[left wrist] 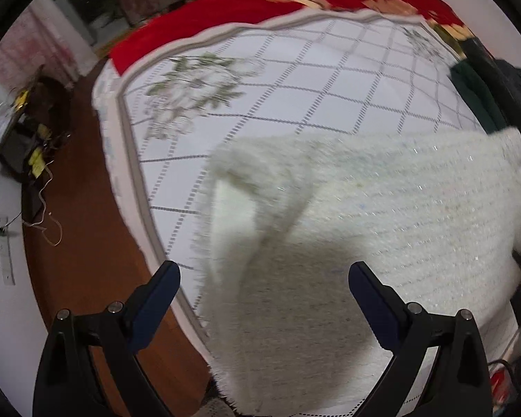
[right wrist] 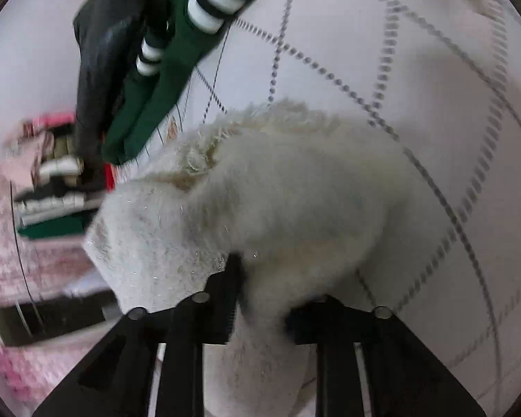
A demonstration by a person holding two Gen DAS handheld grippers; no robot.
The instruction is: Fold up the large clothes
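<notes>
One bedspread [left wrist: 330, 80] seen, white with grid lines, over one red blanket [left wrist: 205, 17]. One fluffy white sweater [left wrist: 382, 208] spread on bedspread, near edge. One green striped garment [right wrist: 166, 66] and one black garment [right wrist: 104, 52] piled just beside sweater. Left gripper [left wrist: 264, 285] held above sweater, jaws wide apart, nothing between. Right gripper [right wrist: 260, 299] angled down, clamped on sweater fold.

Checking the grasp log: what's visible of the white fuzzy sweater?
The white sweater is fluffy knit with glinting threads, lying spread on the checked bedspread, one part folded over. The right gripper is shut on a bunched part of it; the left gripper is open above it, not touching.
</notes>
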